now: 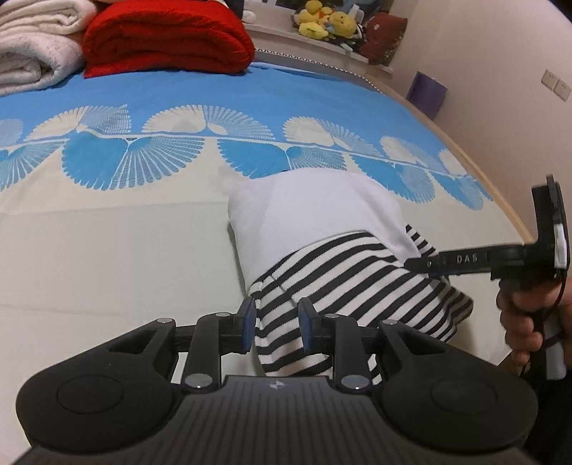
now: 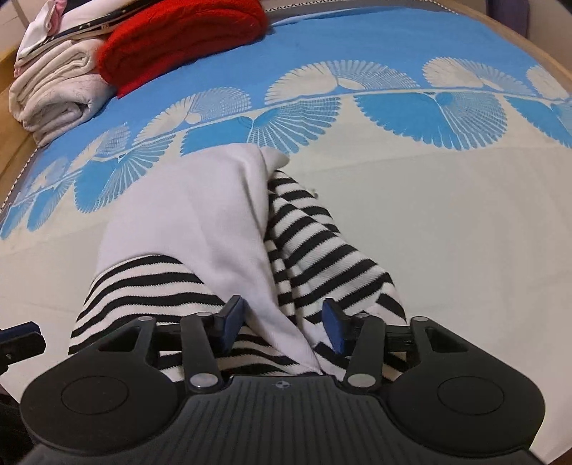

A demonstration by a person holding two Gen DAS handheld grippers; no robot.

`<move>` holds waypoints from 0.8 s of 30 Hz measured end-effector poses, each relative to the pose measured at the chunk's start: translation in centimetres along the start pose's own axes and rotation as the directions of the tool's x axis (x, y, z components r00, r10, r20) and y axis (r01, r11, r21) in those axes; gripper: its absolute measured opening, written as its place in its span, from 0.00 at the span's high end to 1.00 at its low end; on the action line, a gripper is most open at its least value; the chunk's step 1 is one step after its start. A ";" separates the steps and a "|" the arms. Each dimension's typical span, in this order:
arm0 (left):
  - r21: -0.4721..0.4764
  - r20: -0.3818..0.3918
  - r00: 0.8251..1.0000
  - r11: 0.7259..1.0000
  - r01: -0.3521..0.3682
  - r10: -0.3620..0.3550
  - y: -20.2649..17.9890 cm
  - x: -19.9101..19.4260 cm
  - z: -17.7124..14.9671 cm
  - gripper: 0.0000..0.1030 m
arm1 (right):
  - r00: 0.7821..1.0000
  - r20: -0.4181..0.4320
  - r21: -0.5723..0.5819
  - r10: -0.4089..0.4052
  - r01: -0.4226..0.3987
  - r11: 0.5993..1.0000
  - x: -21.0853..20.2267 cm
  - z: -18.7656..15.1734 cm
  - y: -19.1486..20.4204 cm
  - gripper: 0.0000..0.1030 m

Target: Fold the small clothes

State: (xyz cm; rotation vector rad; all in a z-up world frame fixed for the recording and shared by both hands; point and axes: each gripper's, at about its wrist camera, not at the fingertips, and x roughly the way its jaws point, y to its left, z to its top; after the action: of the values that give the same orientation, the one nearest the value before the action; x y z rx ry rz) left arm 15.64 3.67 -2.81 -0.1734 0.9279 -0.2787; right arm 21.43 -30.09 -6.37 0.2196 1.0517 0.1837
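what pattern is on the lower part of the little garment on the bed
Black and white stripes on the garment, below a plain white upper part; clearest in the right wrist view.

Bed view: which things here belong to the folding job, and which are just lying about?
Job: striped garment, left gripper, right gripper.
Lying about: red blanket, white blanket, plush toys, purple box.

A bed (image 1: 107, 232) carries everything, spread with a cover that is cream at the near side and bright blue farther back, with a band of fan shapes between. A small garment (image 1: 321, 250), plain white above and black-and-white striped below, lies rumpled on the cream part. At the far left corner a folded red blanket (image 1: 168, 39) sits against a folded cream blanket (image 1: 35, 46).
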 end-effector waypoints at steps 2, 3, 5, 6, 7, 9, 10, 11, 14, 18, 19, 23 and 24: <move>-0.019 -0.001 1.000 1.000 0.006 -0.006 0.1 0.1 0.0 0.73 | 1.000 0.009 -0.002 0.002 -0.002 1.000 -0.2 -0.2 -0.3 0.61; -0.023 -0.002 1.000 1.000 0.005 -0.005 0.1 0.2 0.0 0.73 | 1.000 0.012 -0.006 0.005 -0.005 1.000 -0.2 -0.2 -0.3 0.65; -0.025 0.000 1.000 1.000 0.003 -0.003 0.0 0.1 -0.1 0.73 | 1.000 0.014 -0.012 0.024 -0.024 1.000 -0.4 -0.4 -0.4 0.73; -0.026 0.002 1.000 1.000 0.004 -0.004 -0.1 0.2 -0.2 0.73 | 0.999 0.014 -0.017 0.035 -0.035 0.999 -0.4 -0.4 -0.3 0.82; -0.029 0.005 1.000 1.000 0.004 -0.004 -0.1 0.2 -0.2 0.73 | 0.999 0.014 -0.027 0.047 -0.047 0.999 -0.4 -0.4 -0.2 0.94; -0.046 0.015 1.000 0.999 0.012 -0.011 0.0 0.1 -0.2 0.73 | 0.995 0.021 -0.043 0.093 -0.092 0.995 -0.7 -0.4 -0.1 0.99; -0.054 0.022 1.000 0.998 0.020 -0.019 0.1 0.1 -0.1 0.71 | 0.991 0.045 -0.024 0.128 -0.127 0.992 -1.3 -0.3 -0.4 0.99; -0.061 0.029 0.999 0.998 0.029 -0.028 0.2 0.1 -0.1 0.70 | 0.982 0.090 0.019 0.164 -0.167 0.986 -2.1 0.0 -1.1 0.99; -0.073 0.048 0.997 0.995 0.067 -0.064 -0.1 -0.1 0.0 0.64 | 0.924 0.249 0.150 0.291 -0.334 0.931 -5.5 0.2 -4.5 1.00; -0.030 0.042 0.993 0.993 0.114 -0.113 -1.7 0.1 -0.1 0.45 | 0.878 0.333 0.152 0.345 -0.411 0.899 -9.5 -1.3 -7.7 1.00; -0.014 0.031 0.992 0.992 0.126 -0.126 -2.4 0.4 -0.3 0.39 | 0.886 0.323 0.152 0.332 -0.395 0.906 -9.8 -1.7 -8.4 1.00; 0.081 -0.063 0.996 0.994 0.072 -0.067 -4.7 3.1 -1.3 0.33 | 0.946 0.224 0.178 0.236 -0.278 0.944 -8.9 -2.6 -10.4 1.00; 0.119 -0.102 0.995 0.993 0.025 -0.013 -5.1 4.2 -1.7 0.28 | 0.962 0.182 0.177 0.204 -0.236 0.956 -8.2 -2.8 -10.5 1.00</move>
State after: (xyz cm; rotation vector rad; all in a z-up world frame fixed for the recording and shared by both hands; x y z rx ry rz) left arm 15.80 -2.54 -5.70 -0.0580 1.0069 -0.3623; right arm 15.50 -41.97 -3.64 0.5251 0.8816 0.2589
